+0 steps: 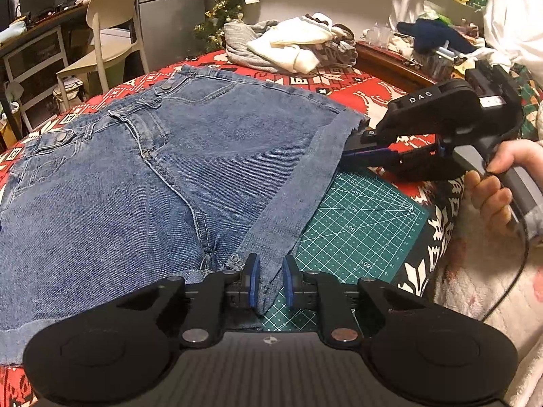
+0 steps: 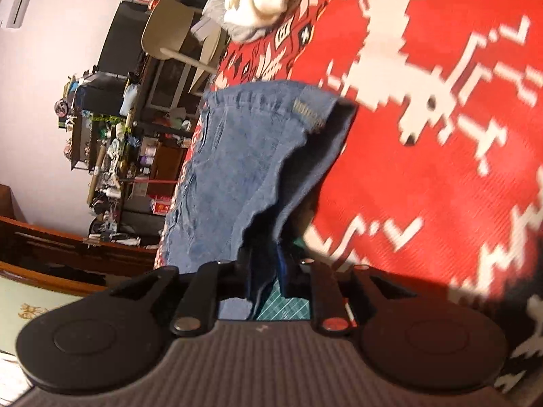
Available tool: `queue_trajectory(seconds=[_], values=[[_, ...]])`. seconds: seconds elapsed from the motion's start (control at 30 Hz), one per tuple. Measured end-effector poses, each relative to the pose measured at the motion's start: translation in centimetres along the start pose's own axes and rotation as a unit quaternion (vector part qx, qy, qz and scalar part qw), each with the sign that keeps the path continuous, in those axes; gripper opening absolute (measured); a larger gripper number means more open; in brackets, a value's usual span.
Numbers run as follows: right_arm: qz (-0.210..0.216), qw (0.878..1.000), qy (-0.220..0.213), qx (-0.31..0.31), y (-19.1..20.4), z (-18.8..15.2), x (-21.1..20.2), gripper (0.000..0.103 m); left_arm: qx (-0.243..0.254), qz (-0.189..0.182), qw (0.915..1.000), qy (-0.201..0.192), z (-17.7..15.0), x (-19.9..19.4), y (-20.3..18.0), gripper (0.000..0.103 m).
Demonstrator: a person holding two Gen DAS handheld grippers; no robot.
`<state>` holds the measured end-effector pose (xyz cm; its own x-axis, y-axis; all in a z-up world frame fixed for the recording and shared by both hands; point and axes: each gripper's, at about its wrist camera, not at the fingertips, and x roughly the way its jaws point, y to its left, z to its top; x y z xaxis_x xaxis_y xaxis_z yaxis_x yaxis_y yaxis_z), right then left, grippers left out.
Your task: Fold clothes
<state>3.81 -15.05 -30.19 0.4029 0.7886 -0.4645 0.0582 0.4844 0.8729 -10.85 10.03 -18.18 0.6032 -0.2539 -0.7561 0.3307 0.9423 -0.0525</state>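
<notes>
Denim shorts (image 1: 142,183) lie flat on the red blanket (image 1: 380,98), over the green cutting mat (image 1: 359,224); their hem strip runs from left gripper (image 1: 270,281) to right gripper (image 1: 353,151); both fingers narrow, cloth between them, grip uncertain.

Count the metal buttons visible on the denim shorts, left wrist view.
2. One metal button on the far waistband, one on the left pocket flap of the denim shorts. Others may be hidden under folds.
</notes>
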Motion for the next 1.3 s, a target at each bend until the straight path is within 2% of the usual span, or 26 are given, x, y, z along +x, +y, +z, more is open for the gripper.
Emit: queue_trajectory(seconds=[0.17,0.3,0.4,0.53,0.67,0.73,0.8,0.9,0.93,1.0,1.17,1.2,1.23,1.3], values=[[0.011,1.0,0.008,0.021,-0.5,-1.0,-0.1,0.025,-0.013,-0.007,0.9999,-0.001,-0.1,-0.1,0.4,0.016],[0.007,1.0,0.002,0.02,0.3,-1.4,0.0,0.043,-0.018,-0.008,0.9998,0.0,-0.1,-0.2,0.6,0.016],[0.009,0.999,0.014,0.035,0.7,-1.7,0.3,0.044,-0.02,-0.009,0.9998,-0.001,-0.1,-0.2,0.8,0.016],[-0.017,0.999,0.014,0.026,1.3,-2.6,0.7,0.032,-0.024,-0.008,0.9997,-0.003,-0.1,-0.3,0.8,0.016],[-0.02,0.999,0.013,0.026,1.2,-3.4,-0.1,0.032,-0.024,-0.003,0.9996,-0.01,0.0,-0.7,0.5,0.016],[-0.032,0.999,0.009,-0.002,1.7,-3.7,-0.5,0.031,-0.02,-0.013,0.9996,-0.017,0.4,-0.9,0.2,0.016],[-0.043,0.999,0.004,-0.028,2.4,-3.7,-0.8,0.03,-0.006,-0.023,0.9995,-0.021,0.9,-0.8,-0.6,0.016],[-0.035,0.999,0.006,-0.019,2.3,-3.4,-0.8,0.03,0.026,-0.025,0.9991,-0.022,1.7,0.2,-1.9,0.016],[-0.033,0.999,0.007,-0.014,2.3,-3.3,-0.7,0.03,0.035,-0.025,0.9988,-0.022,1.9,0.6,-2.2,0.018],[-0.033,0.999,0.011,-0.005,2.2,-3.1,-0.2,0.03,0.053,-0.022,0.9982,-0.019,2.2,1.4,-2.8,0.029],[-0.046,0.999,0.012,-0.022,3.2,-2.9,0.9,0.029,0.091,-0.014,0.9957,-0.01,2.2,2.9,-3.4,0.038],[-0.049,0.998,0.012,-0.024,3.3,-2.9,1.1,0.021,0.094,-0.014,0.9954,-0.009,2.2,3.1,-3.4,0.039],[-0.055,0.998,0.012,-0.022,3.3,-3.0,1.1,0.009,0.093,-0.014,0.9955,-0.007,2.2,3.3,-3.3,0.039],[-0.049,0.999,0.007,-0.005,3.0,-3.1,0.7,0.007,0.097,-0.012,0.9952,-0.008,2.3,3.4,-3.3,0.039]])
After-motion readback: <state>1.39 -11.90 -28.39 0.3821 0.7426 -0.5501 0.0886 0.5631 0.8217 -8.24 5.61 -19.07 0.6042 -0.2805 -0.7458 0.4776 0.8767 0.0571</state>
